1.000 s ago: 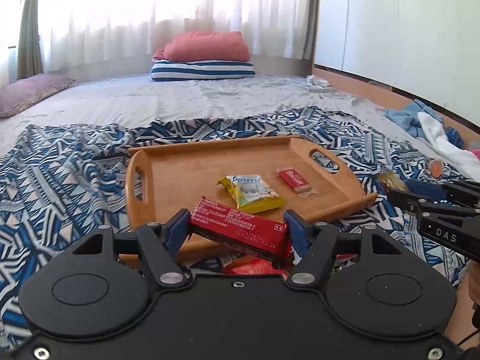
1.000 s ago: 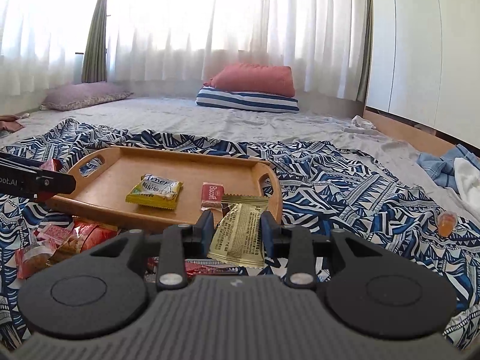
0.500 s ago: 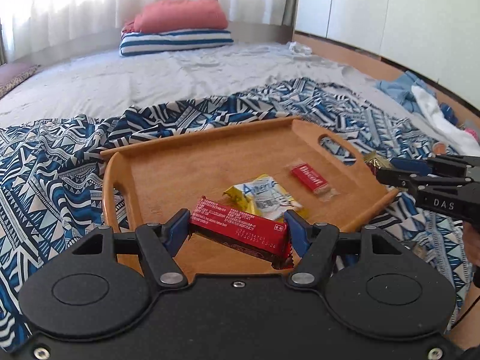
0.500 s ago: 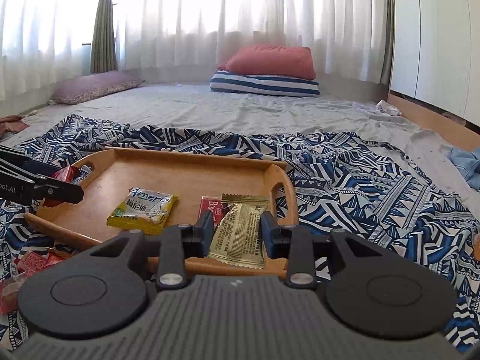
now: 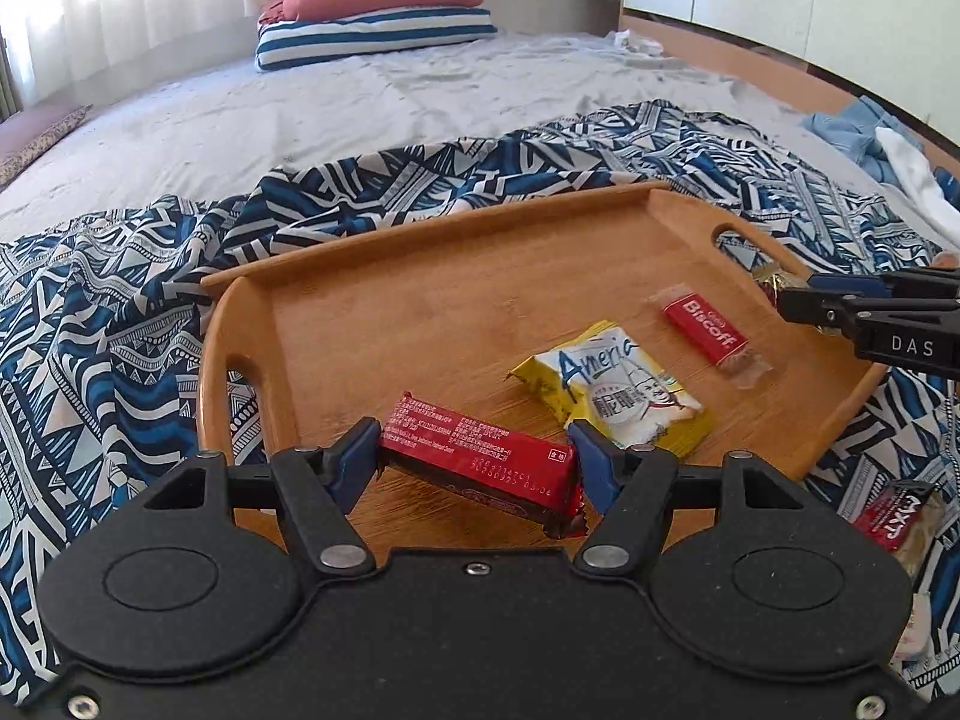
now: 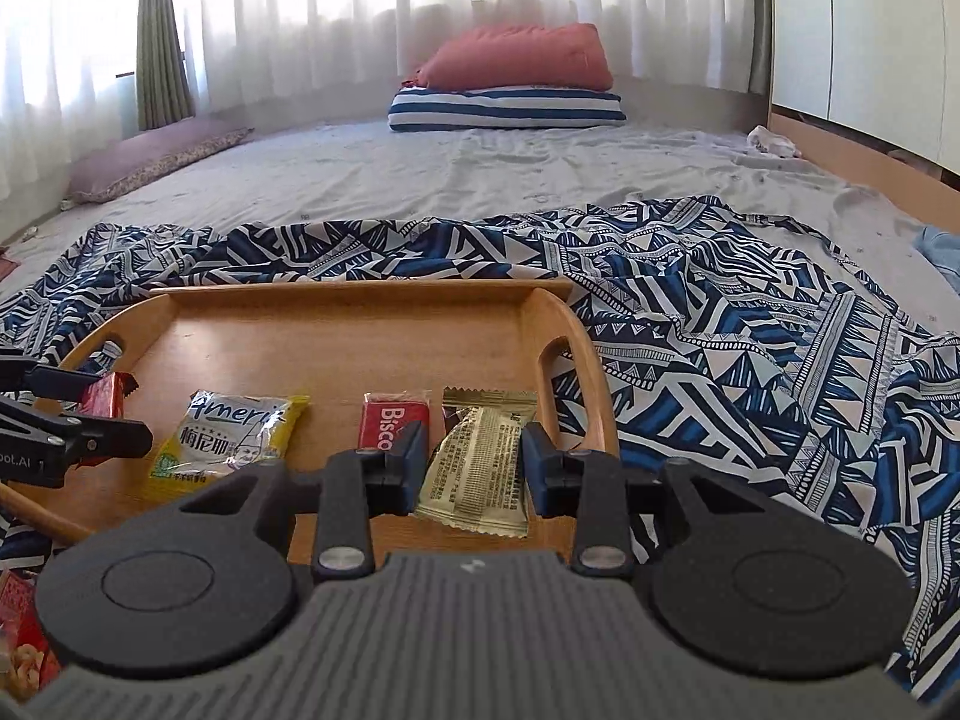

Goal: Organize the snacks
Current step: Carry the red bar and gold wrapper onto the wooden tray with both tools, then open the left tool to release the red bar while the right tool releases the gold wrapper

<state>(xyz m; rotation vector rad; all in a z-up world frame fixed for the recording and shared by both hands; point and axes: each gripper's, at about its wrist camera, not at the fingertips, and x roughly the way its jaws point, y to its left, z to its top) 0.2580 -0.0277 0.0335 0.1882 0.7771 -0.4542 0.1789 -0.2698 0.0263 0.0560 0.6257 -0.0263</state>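
Observation:
A wooden tray [image 5: 456, 276] [image 6: 336, 324] lies on a blue patterned cloth on the bed. In it lie a yellow and white Ameria packet [image 5: 612, 396] [image 6: 231, 438] and a small red Biscoff packet [image 5: 708, 330] [image 6: 393, 423]. My left gripper [image 5: 477, 462] is shut on a long red snack bar [image 5: 480, 462], held over the tray's near left part. My right gripper [image 6: 474, 462] is shut on a gold foil packet [image 6: 480, 462] above the tray's near right corner. Each gripper shows in the other's view, the right [image 5: 864, 312] and the left [image 6: 66, 426].
Loose snacks lie on the cloth outside the tray, a red one [image 5: 894, 516] at its right and some [image 6: 18, 630] at its left. Stacked pillows [image 6: 510, 78] sit at the bed's far end, a purple cushion [image 6: 150, 156] at the left, and clothes [image 5: 882, 138] at the right.
Both grippers have moved forward and down over the tray with their snacks still held. The tray now sits closer and larger in both views.

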